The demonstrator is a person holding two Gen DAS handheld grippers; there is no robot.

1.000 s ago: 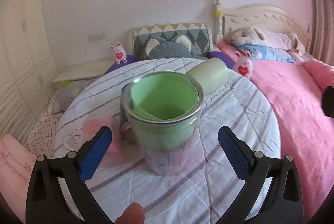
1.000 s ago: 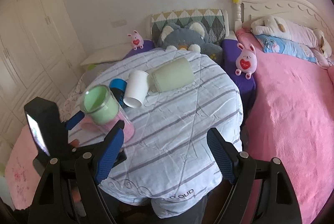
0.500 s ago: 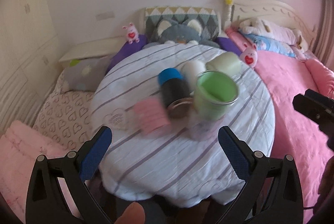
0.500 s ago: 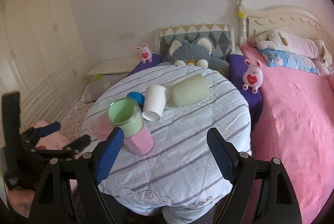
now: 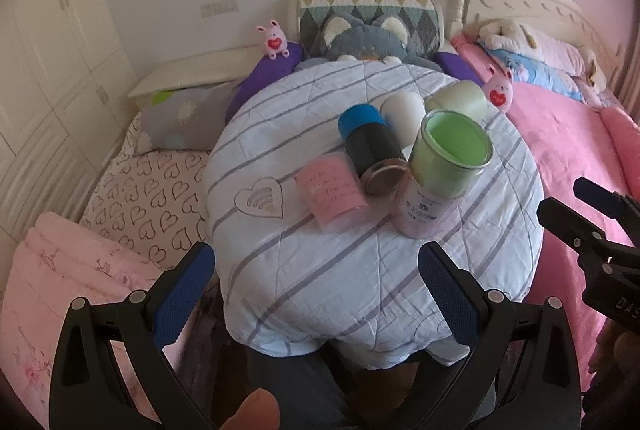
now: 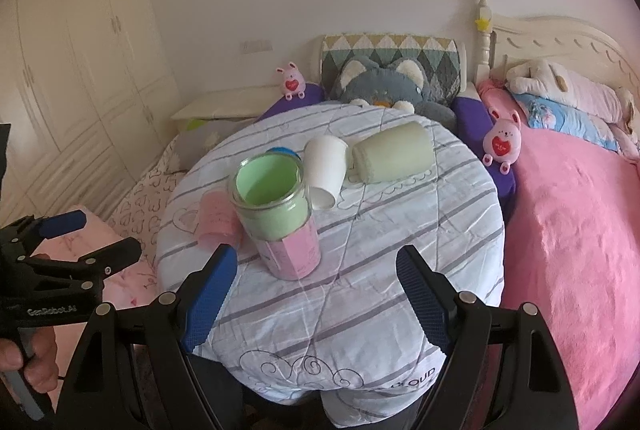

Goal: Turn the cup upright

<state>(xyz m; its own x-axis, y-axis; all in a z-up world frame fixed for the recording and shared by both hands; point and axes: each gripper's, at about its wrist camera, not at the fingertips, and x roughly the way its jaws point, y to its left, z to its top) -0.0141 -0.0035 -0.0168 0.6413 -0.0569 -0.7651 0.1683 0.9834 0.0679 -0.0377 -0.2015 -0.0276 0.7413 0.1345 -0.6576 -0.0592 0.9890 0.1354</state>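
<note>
**Glass cup upright on the round bench**

On the striped cloth of the round bench (image 6: 360, 294), the glass cup (image 6: 276, 213) with green lining and pink base stands upright, mouth up. Four others lie on their sides just beside it: a pink cup (image 5: 334, 191), a black bottle with a blue cap (image 5: 370, 145), a white cup (image 6: 325, 171) and a pale green mug (image 6: 394, 151). Left tool (image 5: 316, 302) and right tool (image 6: 316, 296) both hover near the bench edge, fingers spread apart, holding nothing.
</note>
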